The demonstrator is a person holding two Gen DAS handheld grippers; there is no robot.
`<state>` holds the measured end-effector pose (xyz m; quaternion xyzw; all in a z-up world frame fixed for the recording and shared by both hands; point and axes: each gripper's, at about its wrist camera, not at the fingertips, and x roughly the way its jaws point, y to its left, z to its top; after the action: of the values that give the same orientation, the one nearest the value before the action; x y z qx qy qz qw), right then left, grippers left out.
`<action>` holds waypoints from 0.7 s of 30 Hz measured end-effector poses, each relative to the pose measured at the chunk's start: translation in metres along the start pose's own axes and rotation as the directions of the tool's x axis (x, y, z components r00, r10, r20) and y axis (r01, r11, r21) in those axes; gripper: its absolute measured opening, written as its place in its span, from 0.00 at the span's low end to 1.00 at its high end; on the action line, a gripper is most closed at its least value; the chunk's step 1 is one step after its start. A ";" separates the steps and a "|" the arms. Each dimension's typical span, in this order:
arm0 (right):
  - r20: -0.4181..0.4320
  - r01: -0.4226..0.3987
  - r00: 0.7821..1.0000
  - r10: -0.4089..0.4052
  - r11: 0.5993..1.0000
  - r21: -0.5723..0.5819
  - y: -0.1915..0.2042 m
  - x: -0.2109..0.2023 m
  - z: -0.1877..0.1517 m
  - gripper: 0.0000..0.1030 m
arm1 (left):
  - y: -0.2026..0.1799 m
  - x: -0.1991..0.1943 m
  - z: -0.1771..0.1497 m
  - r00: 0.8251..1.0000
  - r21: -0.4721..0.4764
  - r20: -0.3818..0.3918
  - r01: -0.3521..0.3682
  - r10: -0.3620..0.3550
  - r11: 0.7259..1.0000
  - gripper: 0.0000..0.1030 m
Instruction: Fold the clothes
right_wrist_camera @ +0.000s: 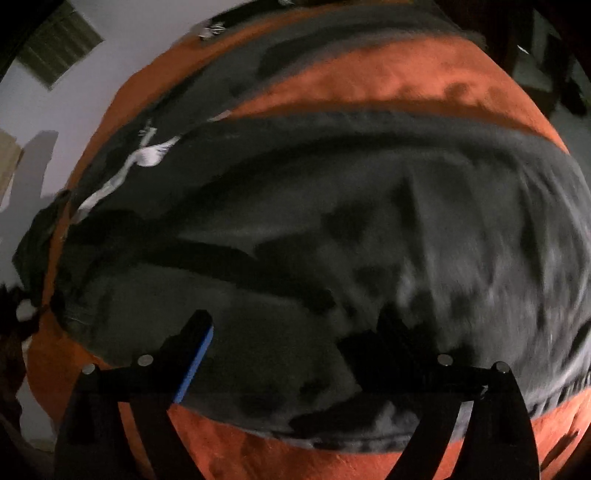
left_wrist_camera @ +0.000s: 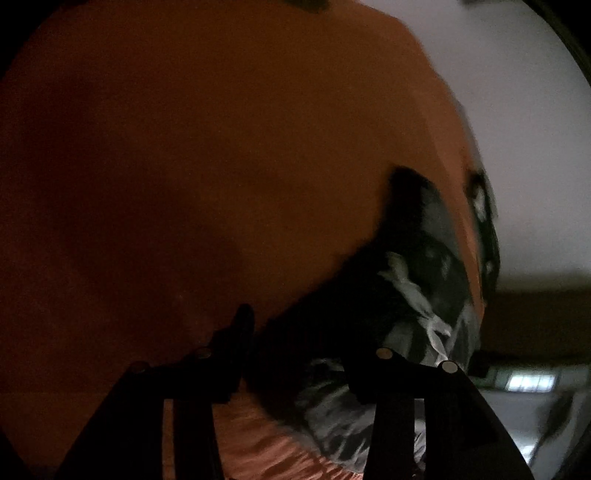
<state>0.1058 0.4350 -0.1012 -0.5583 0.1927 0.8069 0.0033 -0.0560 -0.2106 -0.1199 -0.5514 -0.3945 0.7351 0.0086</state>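
In the left wrist view we see our left gripper with its jaws partly apart and nothing pinched, the dark garment lying bunched on the orange cover just beyond its tips. In the right wrist view our right gripper stands wide apart and empty, low over the dark garment, which lies spread across the middle of the orange cover.

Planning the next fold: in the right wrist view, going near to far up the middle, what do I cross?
Orange cover → near hem of the dark garment → its wide body → orange strip → a second dark band.
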 end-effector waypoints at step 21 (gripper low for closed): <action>0.089 -0.038 0.994 0.069 0.950 -0.310 0.052 -0.013 0.059 0.56 | -0.067 0.063 -0.025 0.984 0.140 -0.175 0.058 -0.033 0.988 0.57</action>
<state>0.0461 0.4084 -0.0557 -0.5060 0.0793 0.8535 -0.0960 -0.0886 -0.1212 -0.1332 -0.6015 -0.3504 0.7110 0.0992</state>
